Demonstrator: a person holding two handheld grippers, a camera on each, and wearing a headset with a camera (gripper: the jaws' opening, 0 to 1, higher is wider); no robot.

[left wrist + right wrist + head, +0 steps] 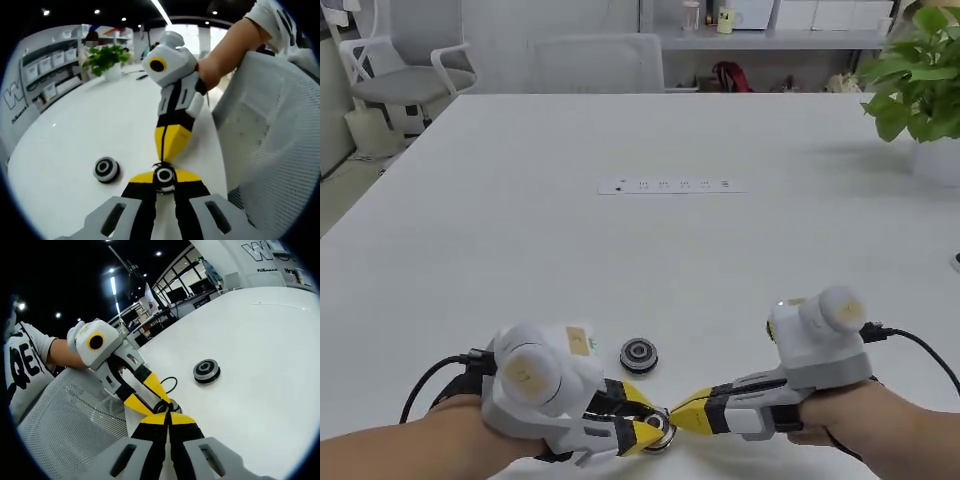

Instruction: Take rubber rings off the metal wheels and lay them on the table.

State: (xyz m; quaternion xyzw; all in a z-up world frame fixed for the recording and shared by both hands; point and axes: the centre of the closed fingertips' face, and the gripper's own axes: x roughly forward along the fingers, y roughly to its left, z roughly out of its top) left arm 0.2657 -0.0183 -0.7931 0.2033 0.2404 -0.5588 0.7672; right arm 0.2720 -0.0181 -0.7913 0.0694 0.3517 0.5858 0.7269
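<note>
table (720,250): white and bare around the work, so there is room to lay rings down just beside the wheels.
arms: both forearms low at the near edge, grippers angled inward, tips meeting nose to nose just above the tabletop.
left gripper (653,428): clamped on the held wheel (164,176), face up towards its own camera. We'd hold firm and steady as the anchor.
right gripper (688,415): jaws together, tips touching the held wheel's rim. We can't tell if rubber is between them.
loose wheel (638,353): flat on the table near the left gripper, untouched, ring looks on.
rubber ring (161,164): thin dark band at the rim under the right tips. We'd pinch rubber only, peel outward and around rather than pull straight, and watch for snap-back.
</note>
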